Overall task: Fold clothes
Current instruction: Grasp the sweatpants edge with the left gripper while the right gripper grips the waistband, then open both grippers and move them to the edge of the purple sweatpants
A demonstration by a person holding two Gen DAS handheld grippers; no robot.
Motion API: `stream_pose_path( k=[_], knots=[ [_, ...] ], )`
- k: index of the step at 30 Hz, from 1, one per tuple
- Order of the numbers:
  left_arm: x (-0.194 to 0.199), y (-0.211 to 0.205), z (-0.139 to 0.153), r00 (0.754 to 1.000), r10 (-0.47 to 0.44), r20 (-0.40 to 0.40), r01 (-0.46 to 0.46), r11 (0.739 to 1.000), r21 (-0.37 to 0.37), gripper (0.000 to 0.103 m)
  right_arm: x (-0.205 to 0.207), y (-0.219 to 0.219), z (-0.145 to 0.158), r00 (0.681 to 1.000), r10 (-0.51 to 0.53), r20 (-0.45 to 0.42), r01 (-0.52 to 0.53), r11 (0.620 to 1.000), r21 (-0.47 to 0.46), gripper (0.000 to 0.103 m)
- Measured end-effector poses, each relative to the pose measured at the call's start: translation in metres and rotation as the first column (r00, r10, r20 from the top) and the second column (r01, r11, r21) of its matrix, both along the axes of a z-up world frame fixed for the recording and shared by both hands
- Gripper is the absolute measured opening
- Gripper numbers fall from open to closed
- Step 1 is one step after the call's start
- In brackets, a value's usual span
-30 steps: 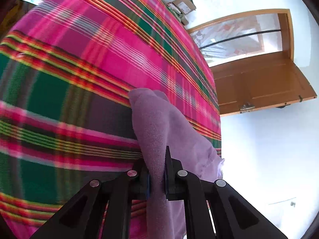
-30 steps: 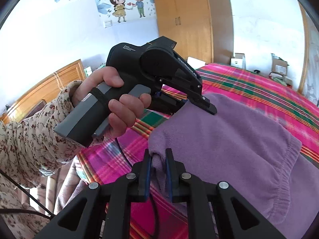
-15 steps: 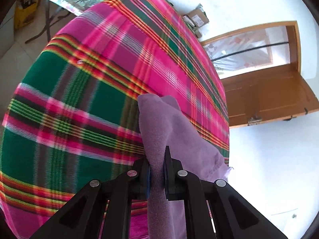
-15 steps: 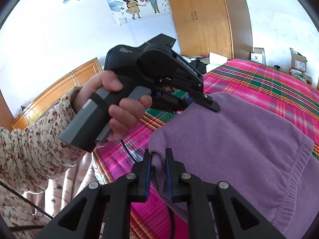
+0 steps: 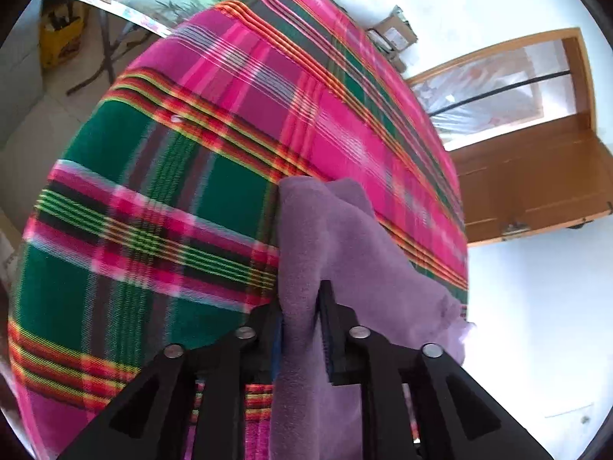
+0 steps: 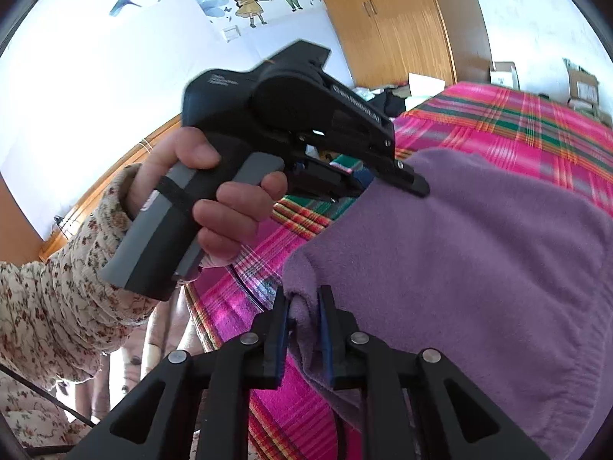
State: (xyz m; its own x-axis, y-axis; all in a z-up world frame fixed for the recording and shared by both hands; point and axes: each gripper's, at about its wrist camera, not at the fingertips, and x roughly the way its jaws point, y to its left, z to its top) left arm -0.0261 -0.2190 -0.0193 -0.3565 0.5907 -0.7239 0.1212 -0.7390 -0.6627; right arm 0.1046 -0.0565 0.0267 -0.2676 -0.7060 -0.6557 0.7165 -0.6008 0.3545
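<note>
The soft purple fleece garment [image 6: 479, 260] looks matt and fuzzy, its nap slightly pilled. Under it, the pink-and-green plaid woven bedspread [image 5: 184, 176] is smoother cloth — flat, fine-threaded. The black left gripper [image 5: 300, 329] and right gripper [image 6: 302, 318] are matt plastic (with shiny metal pins).

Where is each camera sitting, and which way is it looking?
Left wrist: sits on the left gripper, looking along its fingers over the purple garment and plaid bedspread toward a wooden door.
Right wrist: sits on the right gripper, facing the left hand and a wardrobe.
Shared: the garment and bedspread.
</note>
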Motion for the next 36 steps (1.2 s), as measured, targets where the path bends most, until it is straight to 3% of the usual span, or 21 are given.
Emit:
stream_pose_path(
  k=[2,7,11,14,19,23,26,29,36],
  knots=[
    [0.002,-0.001,0.002,1.0,0.013,0.0,-0.013,1.0,-0.012,0.023,-0.002,0.001,-0.002,1.0,-0.003,0.019,0.003,1.0,-0.001,0.018],
    [0.013,-0.012,0.011,0.998,0.066,-0.011,-0.066,0.996,-0.061,0.036,-0.002,0.011,-0.001,0.999,-0.028,0.034,0.029,0.999,-0.02,0.032],
    [0.03,-0.007,0.03,0.996,0.062,-0.063,-0.071,0.986,-0.154,0.038,0.002,0.031,0.007,0.998,-0.059,0.021,0.061,0.996,-0.071,0.034],
    [0.047,-0.001,0.044,0.992,0.058,-0.115,-0.079,0.978,-0.192,0.05,0.005,0.054,0.015,0.995,-0.099,0.009,0.1,0.988,-0.114,0.039],
    [0.067,0.026,0.066,0.983,0.005,-0.184,-0.045,0.976,-0.214,0.056,0.006,0.102,0.02,0.974,-0.227,0.007,0.225,0.961,-0.159,0.042],
    [0.075,0.072,0.079,0.963,-0.095,-0.253,0.029,0.967,-0.252,0.06,0.01,0.148,0.018,0.935,-0.354,-0.004,0.349,0.923,-0.159,0.043],
    [0.081,0.116,0.081,0.935,-0.217,-0.28,0.135,0.949,-0.285,0.06,0.015,0.187,0.016,0.886,-0.463,-0.012,0.456,0.878,-0.141,0.043],
    [0.085,0.157,0.077,0.913,-0.319,-0.255,0.237,0.922,-0.306,0.06,0.017,0.226,0.012,0.818,-0.575,-0.026,0.569,0.815,-0.113,0.043],
    [0.092,0.248,0.063,0.825,-0.519,-0.223,0.435,0.835,-0.336,0.06,0.02,0.322,-0.003,0.575,-0.817,-0.039,0.818,0.576,0.001,0.043]
  ],
)
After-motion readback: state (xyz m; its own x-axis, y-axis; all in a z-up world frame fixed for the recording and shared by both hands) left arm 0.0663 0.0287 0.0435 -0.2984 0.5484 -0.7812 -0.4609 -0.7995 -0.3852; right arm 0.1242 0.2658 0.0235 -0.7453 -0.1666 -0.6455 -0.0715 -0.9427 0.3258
